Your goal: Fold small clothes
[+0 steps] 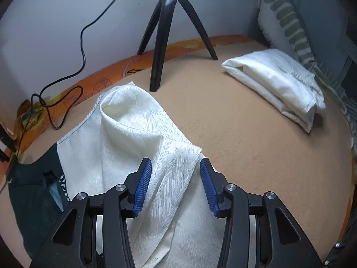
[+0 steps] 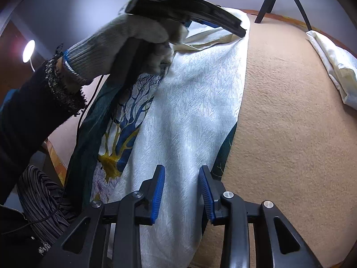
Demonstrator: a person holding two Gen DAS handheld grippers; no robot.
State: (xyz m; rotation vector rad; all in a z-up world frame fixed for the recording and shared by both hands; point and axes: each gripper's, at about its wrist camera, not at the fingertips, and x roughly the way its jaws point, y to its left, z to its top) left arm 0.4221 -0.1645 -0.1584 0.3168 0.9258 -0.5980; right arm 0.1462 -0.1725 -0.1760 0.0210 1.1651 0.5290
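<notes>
A white textured cloth [image 1: 138,138] lies rumpled on the tan bed surface [image 1: 256,134], one fold raised in a hump. My left gripper [image 1: 175,167] is open, its blue pads either side of a ridge of this cloth, not closed on it. In the right wrist view the same white cloth [image 2: 189,111] runs away from me over a dark green garment with a blue and yellow tree print [image 2: 120,129]. My right gripper [image 2: 181,174] is open over the cloth's near end. The gloved left hand [image 2: 133,42] and its gripper hover over the far end.
A folded white garment [image 1: 276,82] lies at the far right, also in the right wrist view [image 2: 334,67]. A black tripod [image 1: 169,33] stands at the back by the wall. A black cable [image 1: 67,84] trails at the left. A patterned pillow [image 1: 287,20] leans in the corner.
</notes>
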